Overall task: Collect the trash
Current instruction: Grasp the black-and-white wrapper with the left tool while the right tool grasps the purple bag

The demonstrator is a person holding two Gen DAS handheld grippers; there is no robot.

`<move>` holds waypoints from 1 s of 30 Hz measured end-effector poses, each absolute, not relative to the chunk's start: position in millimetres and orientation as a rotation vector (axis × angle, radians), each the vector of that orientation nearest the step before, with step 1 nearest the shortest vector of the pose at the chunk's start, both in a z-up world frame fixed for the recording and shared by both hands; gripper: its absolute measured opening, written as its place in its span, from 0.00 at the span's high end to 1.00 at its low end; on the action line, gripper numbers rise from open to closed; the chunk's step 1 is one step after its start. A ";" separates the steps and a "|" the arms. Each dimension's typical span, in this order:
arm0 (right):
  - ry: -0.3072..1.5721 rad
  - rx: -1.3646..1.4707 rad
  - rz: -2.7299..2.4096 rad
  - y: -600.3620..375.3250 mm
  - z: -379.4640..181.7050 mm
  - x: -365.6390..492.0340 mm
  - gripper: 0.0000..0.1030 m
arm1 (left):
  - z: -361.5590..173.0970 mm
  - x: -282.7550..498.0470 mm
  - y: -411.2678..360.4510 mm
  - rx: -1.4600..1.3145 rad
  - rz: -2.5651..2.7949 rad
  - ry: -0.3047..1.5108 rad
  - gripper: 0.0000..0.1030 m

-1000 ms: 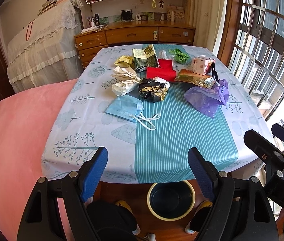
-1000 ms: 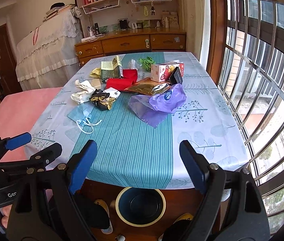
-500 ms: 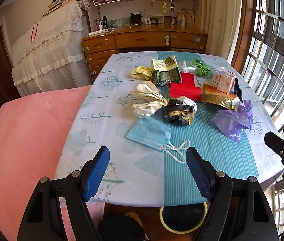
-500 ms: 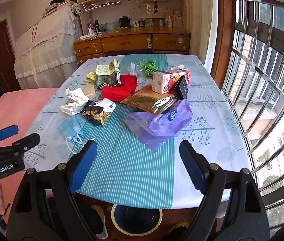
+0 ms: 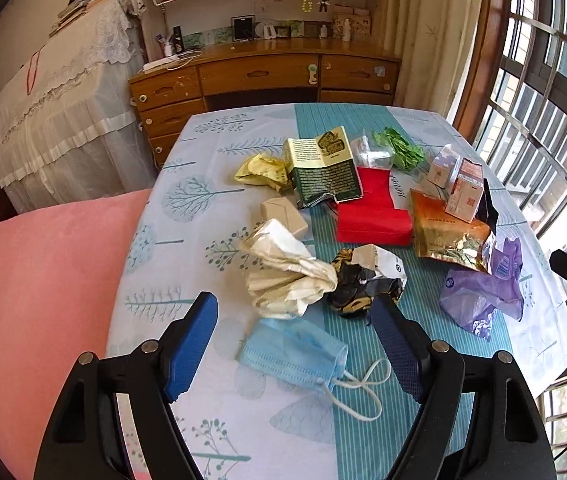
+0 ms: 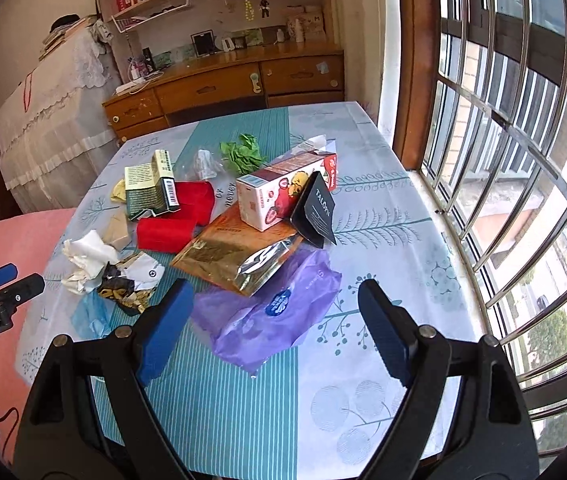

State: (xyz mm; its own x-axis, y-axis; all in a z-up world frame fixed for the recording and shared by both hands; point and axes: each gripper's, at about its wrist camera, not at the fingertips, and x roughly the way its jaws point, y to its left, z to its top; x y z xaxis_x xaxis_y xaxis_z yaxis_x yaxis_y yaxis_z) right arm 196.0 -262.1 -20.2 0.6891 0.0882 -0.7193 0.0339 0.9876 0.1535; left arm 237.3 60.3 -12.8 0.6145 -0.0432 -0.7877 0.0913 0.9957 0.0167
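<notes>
A: In the left wrist view, what sits across the frame?

B: At lower centre the left gripper has its jaws released, holding nothing, with the blue face mask lying between them on the tabletop. Above it, at mid-frame, a crumpled white paper touches a black-and-gold wrapper. Farther up are a green booklet and a red box. At the right edge lies a purple plastic bag.

A: And the right wrist view?

B: The left gripper shows at the far left edge there. Low in the frame the right gripper also stands released and empty, with the purple plastic bag between its jaws. This view shows the printed face of the juice carton, the black card leaning on it and the gold foil pouch beneath it. The mask is only a blurred blue patch at lower left.
</notes>
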 end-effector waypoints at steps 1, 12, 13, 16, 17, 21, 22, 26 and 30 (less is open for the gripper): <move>0.829 0.181 0.028 -268.1 -25.7 203.5 0.20 | -16.6 246.4 53.7 0.070 -0.094 0.918 0.22; 1.008 0.348 0.118 -276.0 -98.8 240.9 0.20 | -72.7 311.8 -19.6 0.179 -0.236 1.030 0.22; 1.019 0.358 0.126 -273.2 -104.7 242.7 0.20 | -75.3 313.9 -25.4 0.196 -0.239 1.028 0.22; 1.042 0.344 0.131 -262.1 -119.0 248.4 0.20 | -82.6 318.0 -39.2 0.250 -0.246 1.030 0.22; 1.045 0.333 0.128 -258.4 -122.6 249.9 0.20 | -84.6 317.7 -41.1 0.262 -0.249 1.030 0.22; 1.035 0.299 0.128 -246.0 -130.0 254.3 0.19 | -88.3 322.1 -46.5 0.286 -0.260 1.035 0.22; 1.029 0.293 0.129 -244.0 -130.2 254.0 0.22 | -88.4 323.5 -47.2 0.286 -0.265 1.041 0.22; 0.997 0.272 0.133 -242.4 -130.9 251.9 0.37 | -78.0 330.9 -39.4 0.253 -0.318 1.063 0.22; 0.978 0.268 0.157 -242.2 -131.7 248.8 0.49 | -59.8 339.4 -32.6 0.180 -0.397 1.090 0.22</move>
State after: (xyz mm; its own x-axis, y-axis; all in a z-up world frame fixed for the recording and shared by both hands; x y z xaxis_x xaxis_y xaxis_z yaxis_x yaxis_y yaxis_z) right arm 248.8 -242.2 -131.7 0.5510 0.2510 -0.7958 -0.0110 0.9558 0.2938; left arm 339.4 -32.6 -59.8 0.4012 -0.2246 -0.8880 0.3993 0.9154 -0.0511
